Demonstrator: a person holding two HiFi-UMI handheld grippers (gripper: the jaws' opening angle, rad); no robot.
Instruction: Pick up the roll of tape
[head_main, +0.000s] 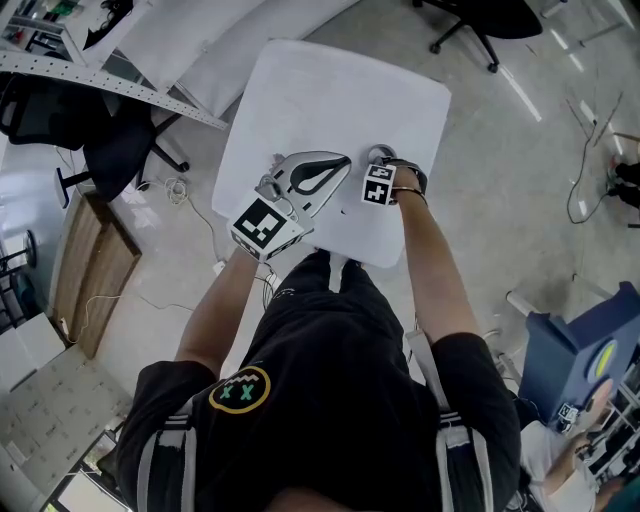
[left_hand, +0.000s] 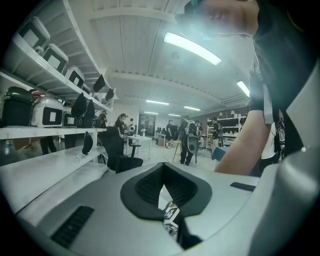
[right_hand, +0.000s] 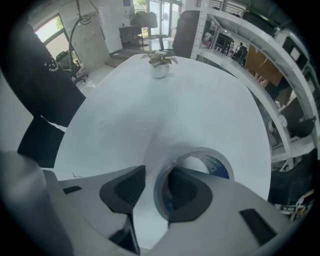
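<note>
A grey roll of tape (right_hand: 210, 156) lies flat on the white table (right_hand: 190, 100), near its front edge (head_main: 378, 152). My right gripper (right_hand: 156, 192) points straight down over it, also seen in the head view (head_main: 383, 163). One jaw stands inside the ring against its wall. The other stands outside, with a strip of bare table between its pad and the roll. My left gripper (head_main: 340, 162) lies level just left of the roll, its dark pads (left_hand: 150, 187) meeting at the tips with nothing between them.
A small potted plant (right_hand: 160, 64) stands at the table's far end. Metal shelving (head_main: 110, 85) and a black chair (head_main: 115, 140) are to the left, and another chair (head_main: 470, 25) is beyond the table. Cables (head_main: 195, 205) trail on the floor.
</note>
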